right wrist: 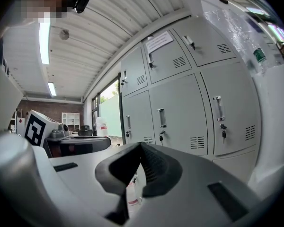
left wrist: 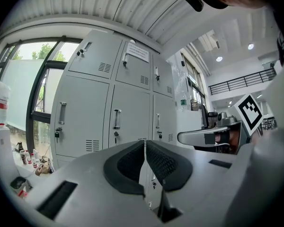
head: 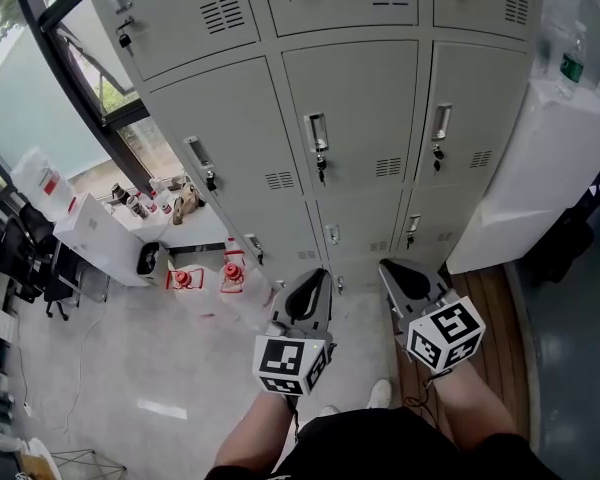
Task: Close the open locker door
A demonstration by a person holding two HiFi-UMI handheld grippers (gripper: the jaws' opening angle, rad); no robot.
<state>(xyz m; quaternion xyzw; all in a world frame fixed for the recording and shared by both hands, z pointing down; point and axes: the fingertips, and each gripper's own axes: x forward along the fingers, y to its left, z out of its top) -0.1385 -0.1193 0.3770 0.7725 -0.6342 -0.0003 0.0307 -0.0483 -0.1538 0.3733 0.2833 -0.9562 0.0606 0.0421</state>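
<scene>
A bank of grey lockers [head: 350, 118] stands in front of me, each door with a handle and a key lock. Every door in view looks flush with the cabinet; I cannot make out one standing ajar. The same doors [left wrist: 123, 112] fill the left gripper view and also show in the right gripper view [right wrist: 180, 108]. My left gripper [head: 305, 293] is held low before the bottom row, its jaws shut with nothing between the pads [left wrist: 145, 143]. My right gripper [head: 408, 280] hangs beside it, a short way from the lockers, also shut and empty [right wrist: 141, 145].
A tall white unit [head: 540, 168] stands against the lockers' right side with a bottle [head: 573, 63] on top. At the left are a window, a white table [head: 100, 228] with small bottles, and red-and-white objects [head: 230, 268] on the floor.
</scene>
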